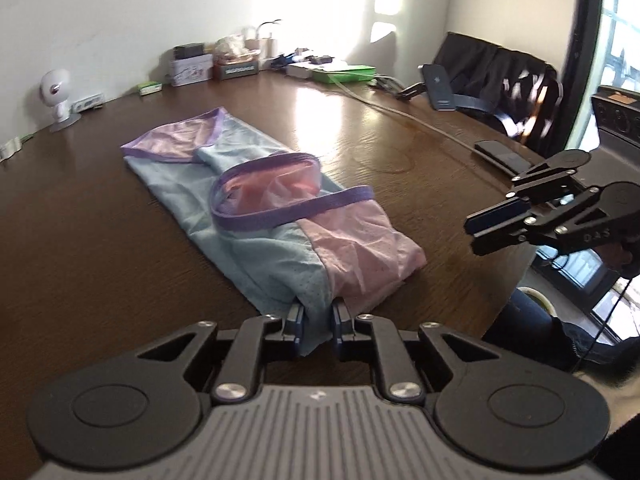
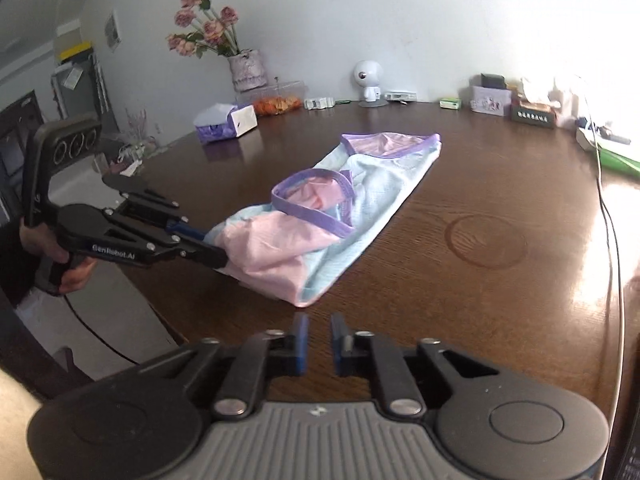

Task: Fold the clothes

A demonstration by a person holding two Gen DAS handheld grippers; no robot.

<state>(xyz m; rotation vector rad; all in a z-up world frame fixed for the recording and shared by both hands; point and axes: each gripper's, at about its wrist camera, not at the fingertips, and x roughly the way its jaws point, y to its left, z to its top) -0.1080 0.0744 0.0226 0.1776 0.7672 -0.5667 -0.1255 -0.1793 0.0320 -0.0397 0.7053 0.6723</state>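
Note:
A light blue and pink garment [image 1: 260, 208] with purple trim lies folded lengthwise on the dark wooden table [image 1: 80, 248]. My left gripper [image 1: 319, 320] is shut on the garment's near bottom edge, with blue fabric pinched between its fingers. In the right wrist view the garment [image 2: 332, 216] stretches away toward the wall, and the left gripper [image 2: 216, 248] holds its near left corner. My right gripper [image 2: 319, 336] is slightly open and empty, just short of the garment's near end, above the table. It also shows in the left wrist view [image 1: 476, 228] at the right.
Boxes and small items [image 1: 208, 66] line the wall. A white toy robot [image 2: 368, 80], a flower vase [image 2: 246, 68] and a tissue box [image 2: 228, 122] stand at the back. A cable [image 2: 608, 208] runs along the right side. A phone [image 1: 500, 152] lies near chairs [image 1: 500, 76].

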